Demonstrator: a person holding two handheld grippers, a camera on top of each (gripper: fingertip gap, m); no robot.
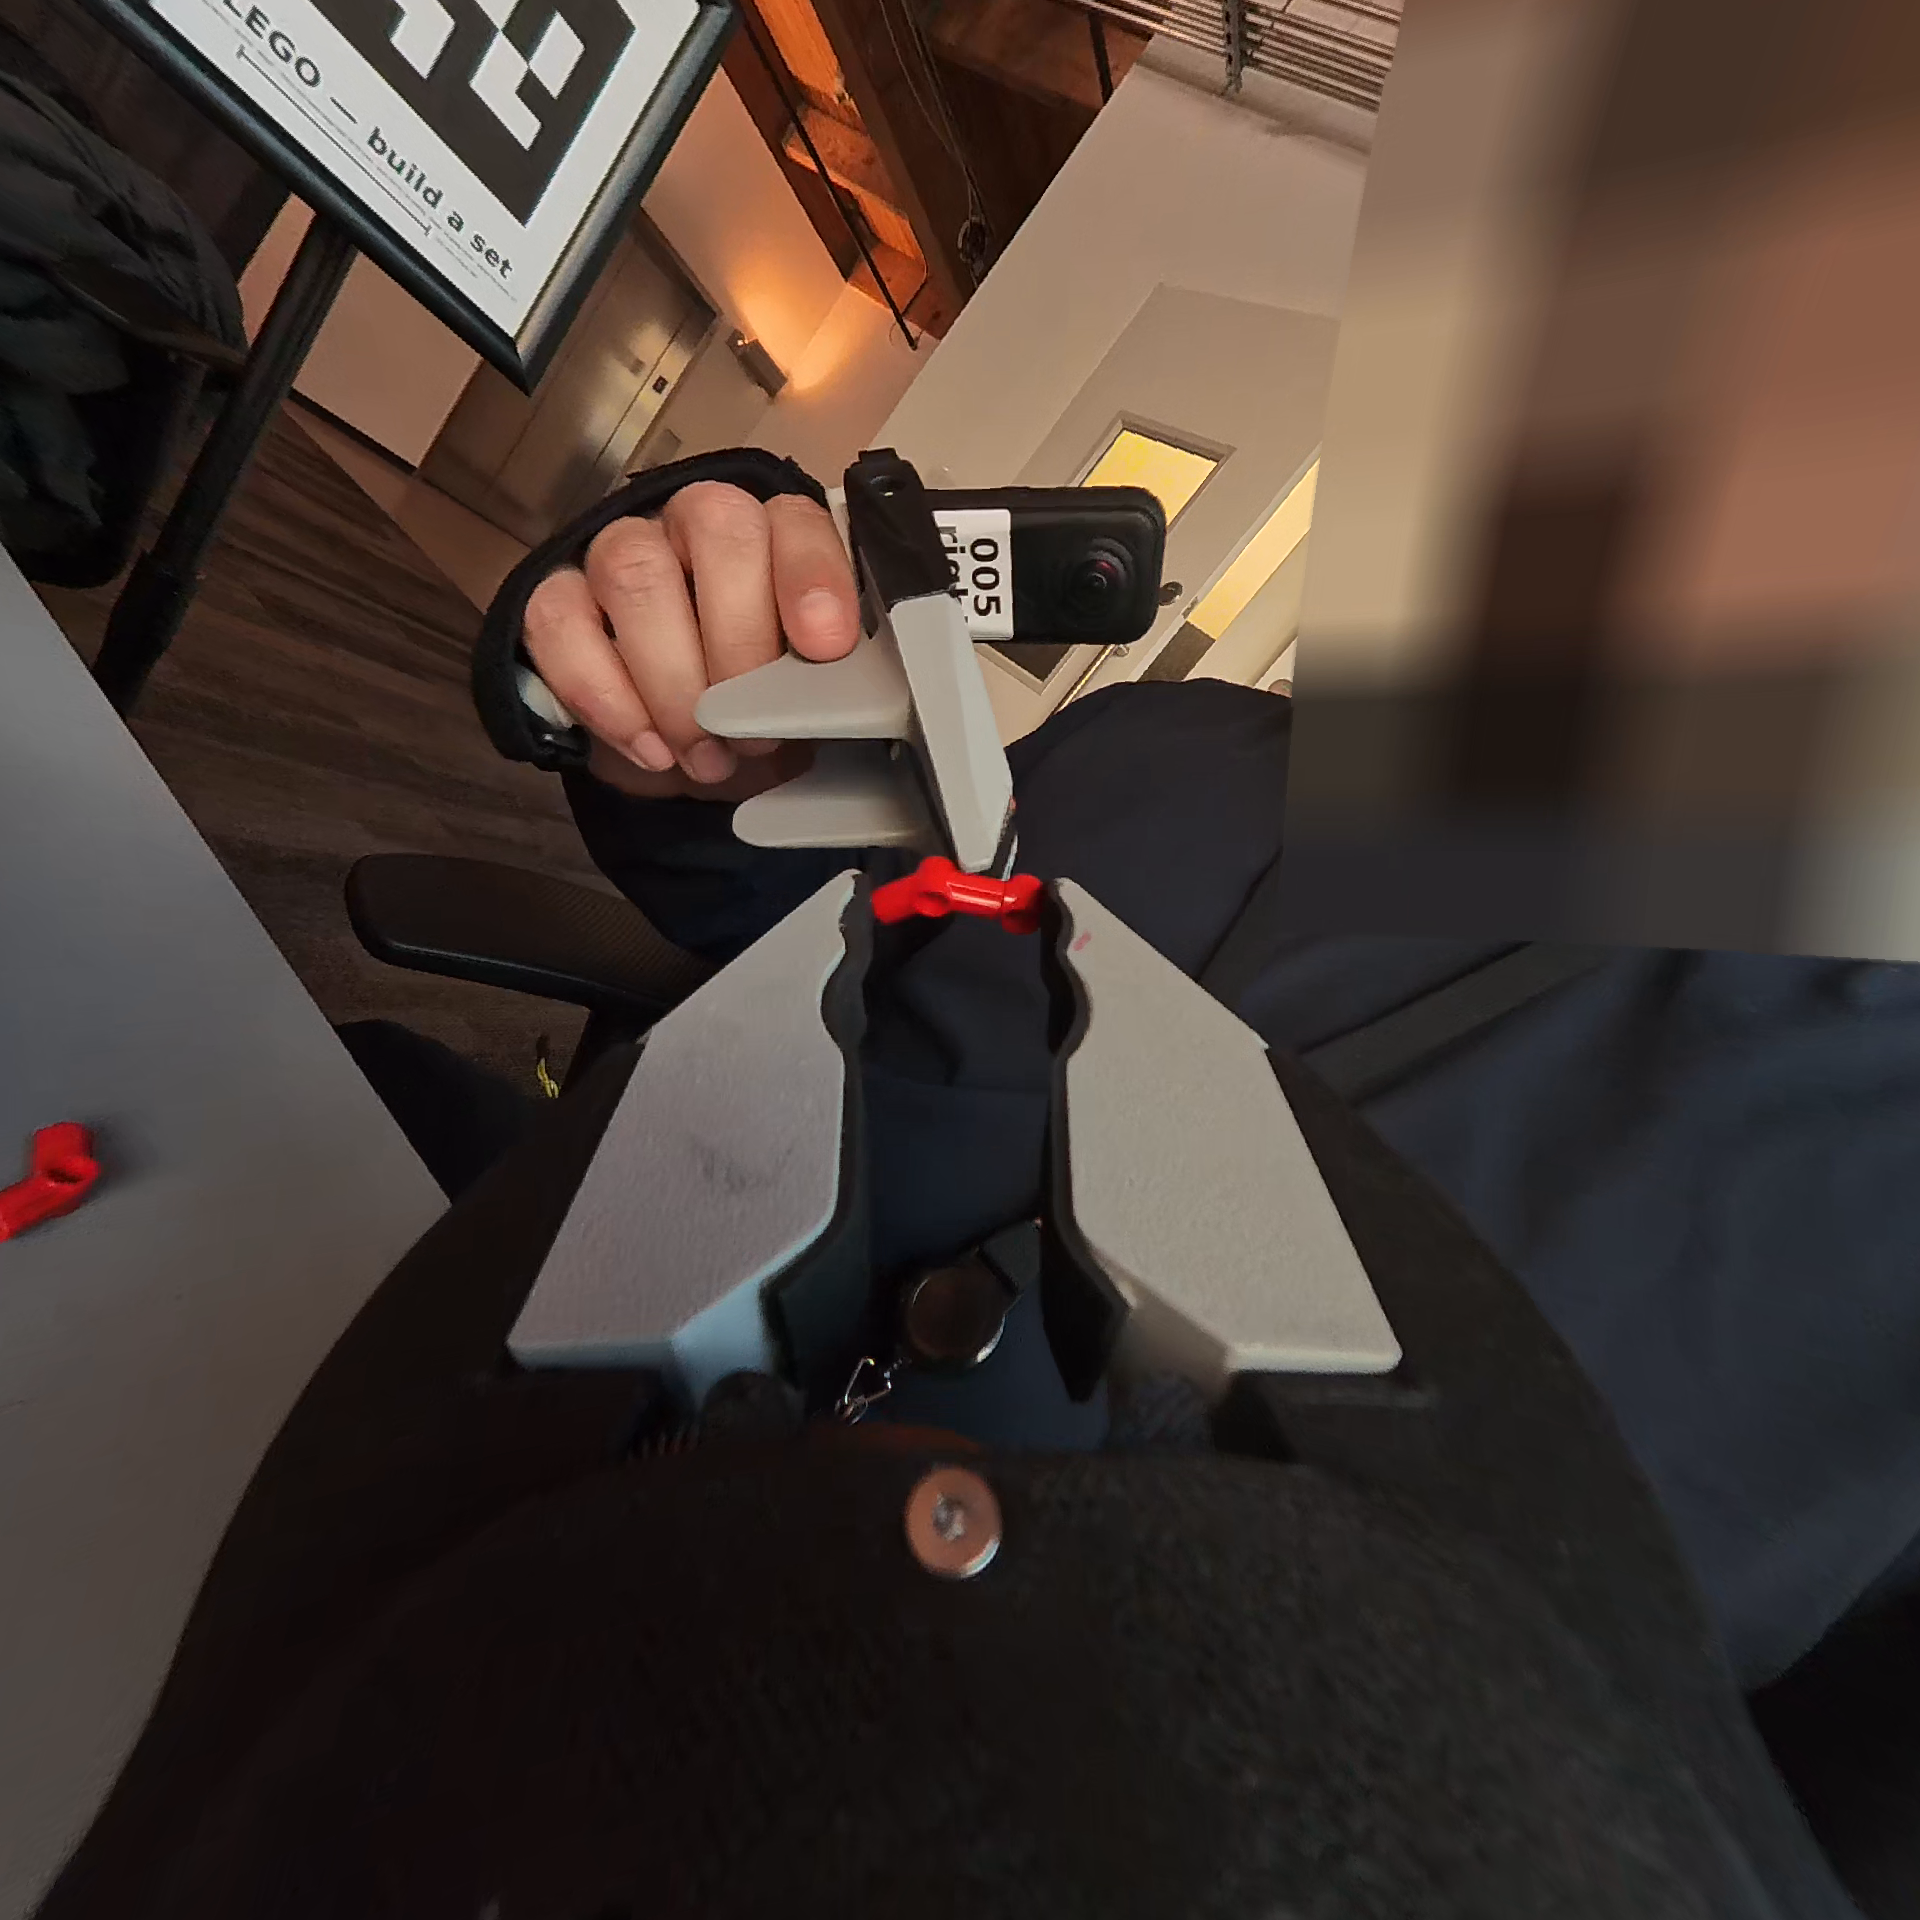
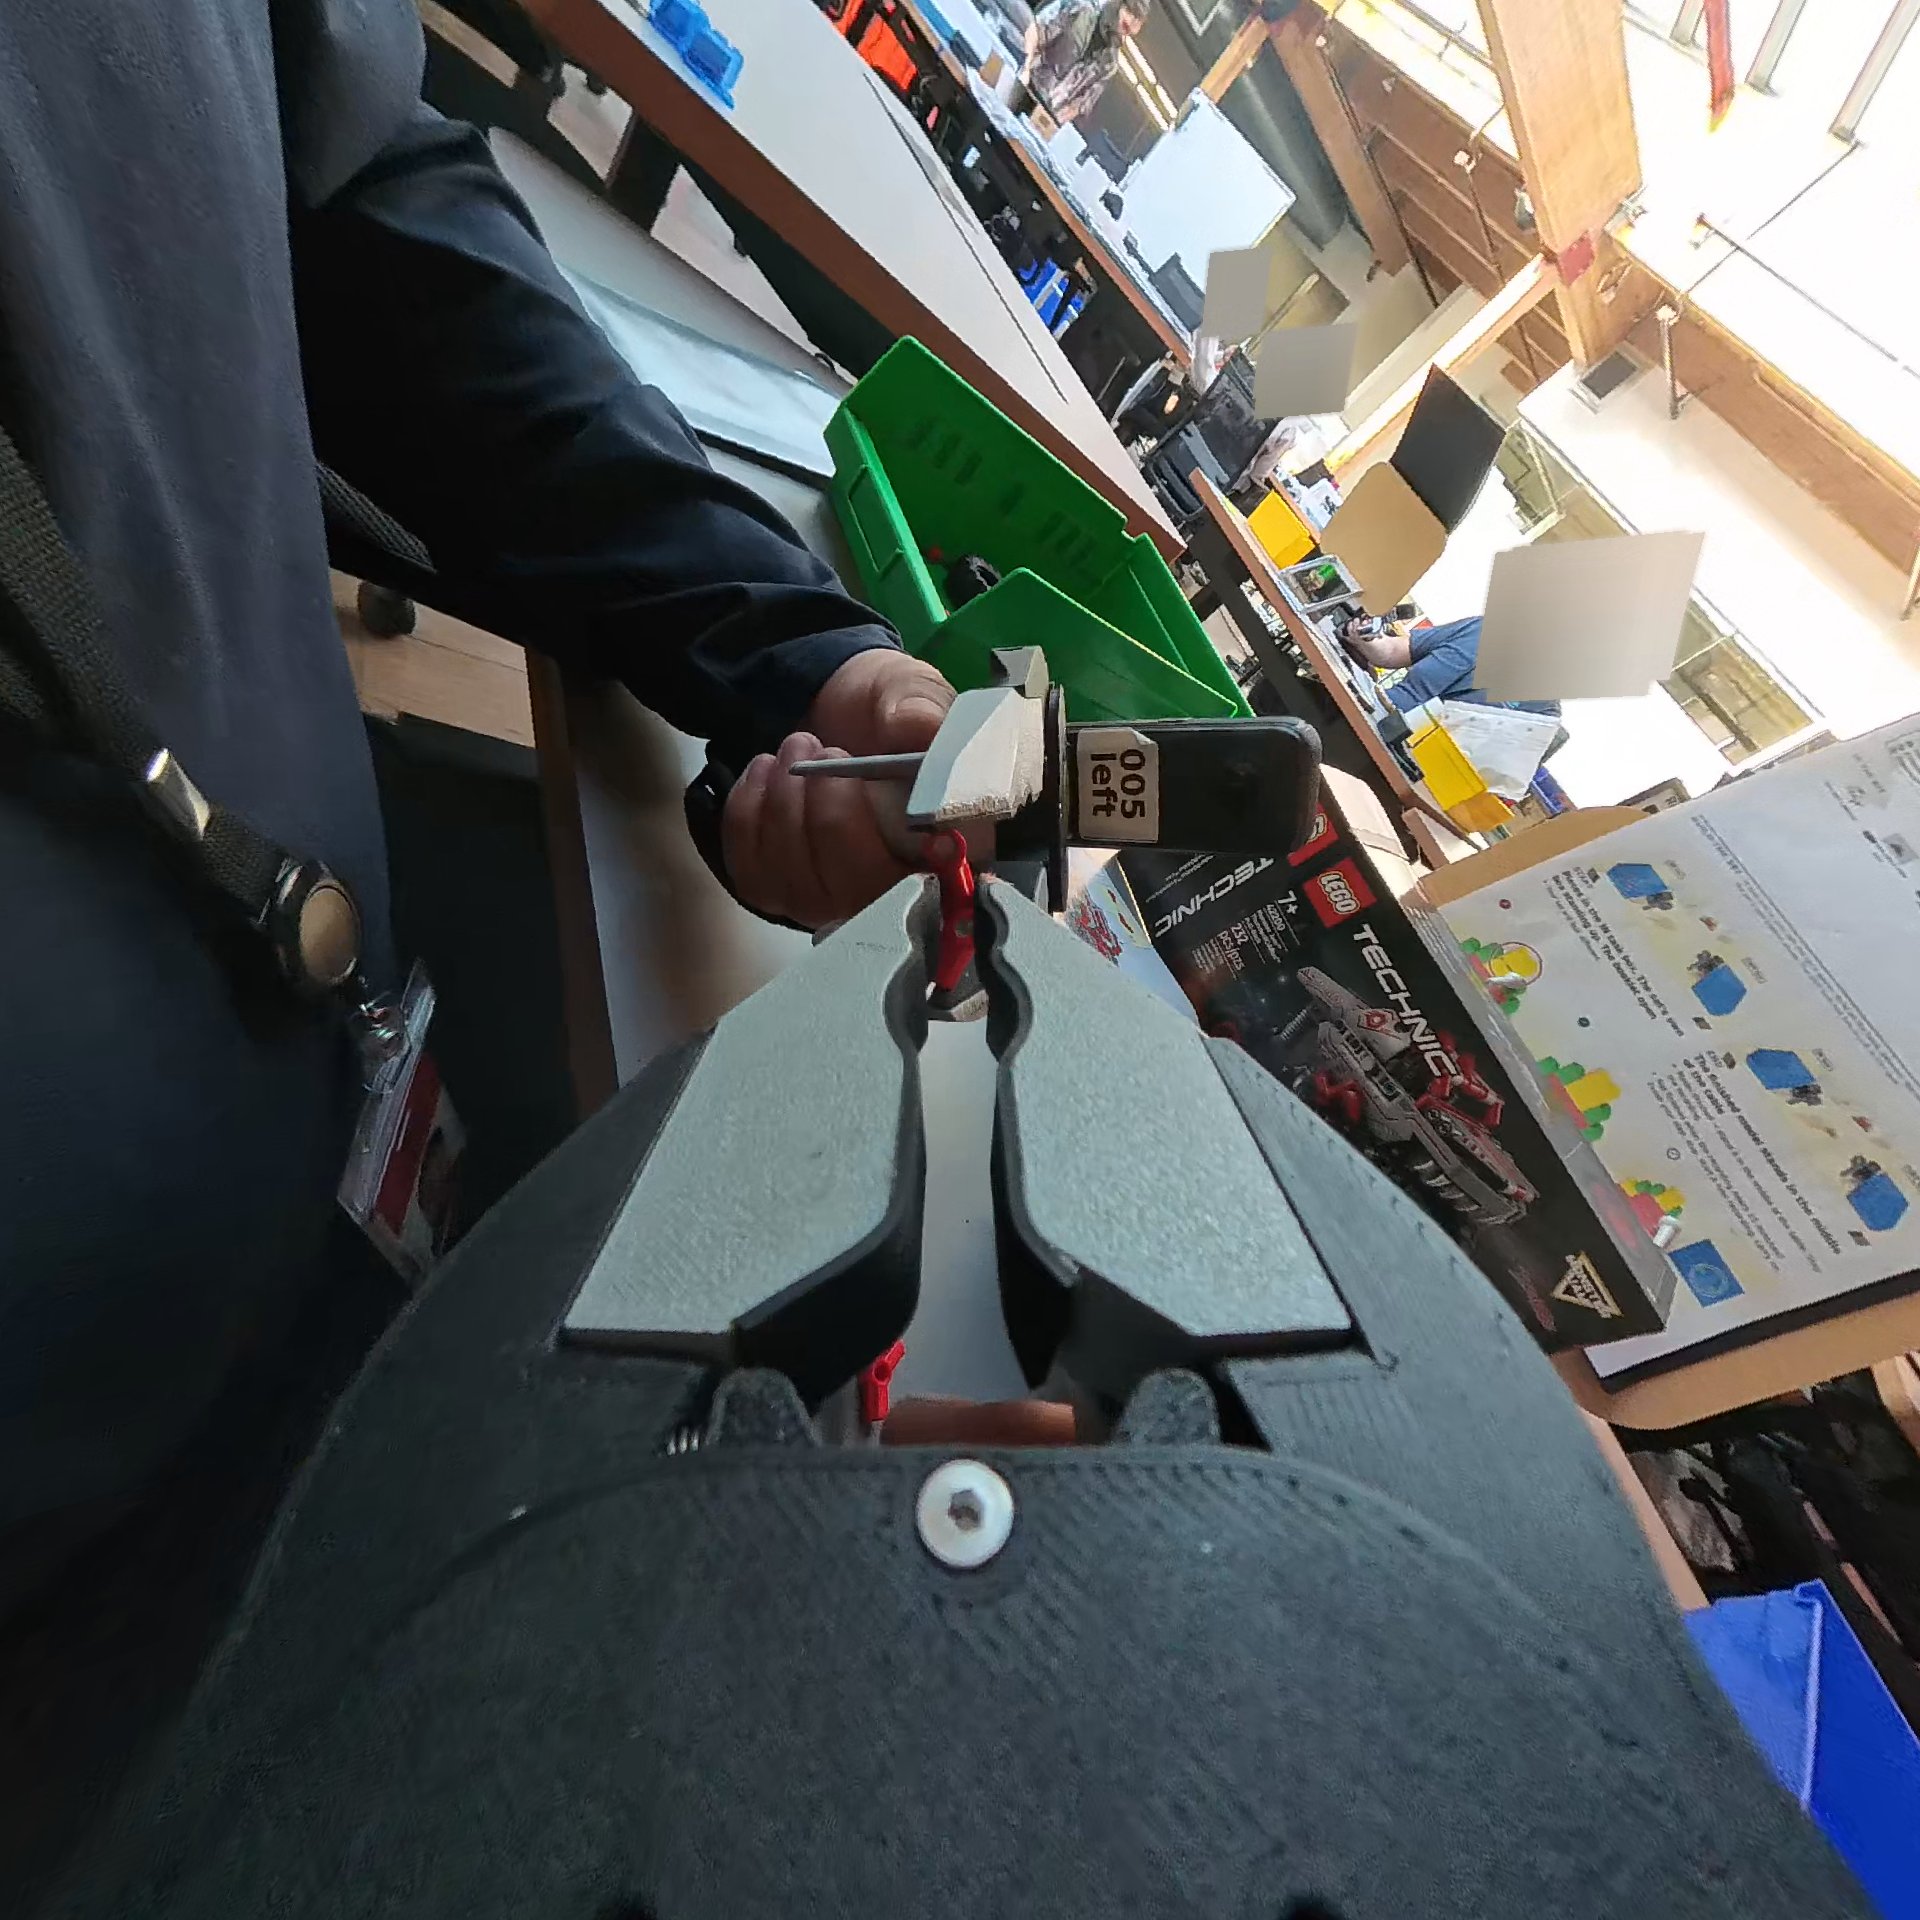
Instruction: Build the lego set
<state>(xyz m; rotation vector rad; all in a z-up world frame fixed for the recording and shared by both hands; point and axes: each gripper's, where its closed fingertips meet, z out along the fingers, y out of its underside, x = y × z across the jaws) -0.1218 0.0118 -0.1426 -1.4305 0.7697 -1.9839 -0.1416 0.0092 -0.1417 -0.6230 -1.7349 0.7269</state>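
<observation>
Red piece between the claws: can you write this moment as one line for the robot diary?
left claw: shut on red piece | right claw: shut on red piece | place: in the air, claw tips meeting | spare red part: on grey table

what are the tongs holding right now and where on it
Both hold one small red lego piece: the left tongs clamp it by its two ends, and the right tongs pinch its middle from the sides.

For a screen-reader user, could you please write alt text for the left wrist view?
The left gripper pinches a small red Lego piece end to end between its fingertips, held in the air, while the right gripper touches the piece from above. Another red piece lies on the grey table to the left.
</observation>
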